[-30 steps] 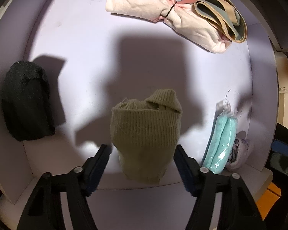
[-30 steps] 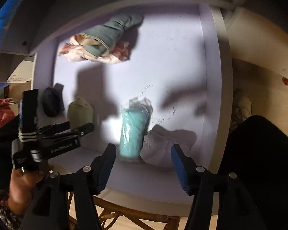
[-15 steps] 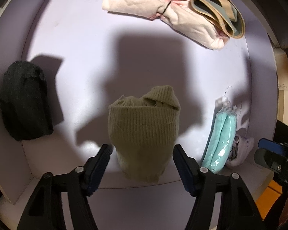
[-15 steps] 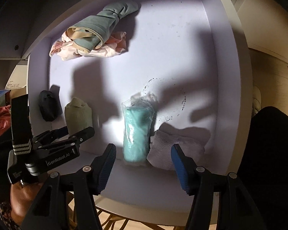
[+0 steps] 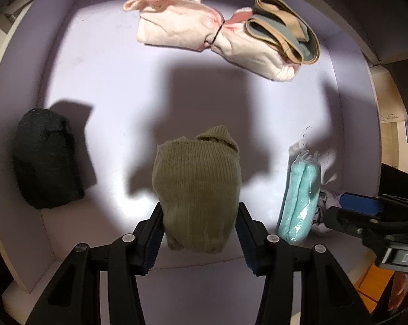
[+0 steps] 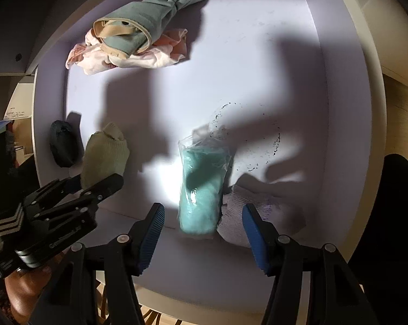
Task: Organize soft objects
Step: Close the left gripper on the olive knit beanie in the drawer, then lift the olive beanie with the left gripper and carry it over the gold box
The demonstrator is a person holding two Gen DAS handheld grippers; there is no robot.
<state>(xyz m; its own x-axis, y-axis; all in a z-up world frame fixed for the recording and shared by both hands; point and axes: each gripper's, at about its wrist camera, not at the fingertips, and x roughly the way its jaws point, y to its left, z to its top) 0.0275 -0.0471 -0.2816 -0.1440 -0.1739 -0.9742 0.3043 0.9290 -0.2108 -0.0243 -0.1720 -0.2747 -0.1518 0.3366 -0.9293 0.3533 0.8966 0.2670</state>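
An olive knit roll [image 5: 197, 187] stands on the lilac shelf floor [image 5: 117, 81]. My left gripper [image 5: 199, 230] has its jaws around the roll's near end, pads touching both sides. The roll also shows in the right wrist view [image 6: 105, 157]. My right gripper [image 6: 202, 230] is open, its jaws either side of the near end of a teal bundle in clear plastic [image 6: 202, 187], apart from it. A pale lilac cloth [image 6: 260, 211] lies right of the teal bundle.
A black knit roll [image 5: 45, 162] stands at the left wall. A pink tied bundle [image 5: 204, 32] with a folded green and tan piece [image 5: 282, 27] lies at the back. Shelf side walls [image 6: 347, 108] close in left and right.
My left gripper has moved forward and closed onto the olive roll. My right gripper has moved in closer to the teal bundle.
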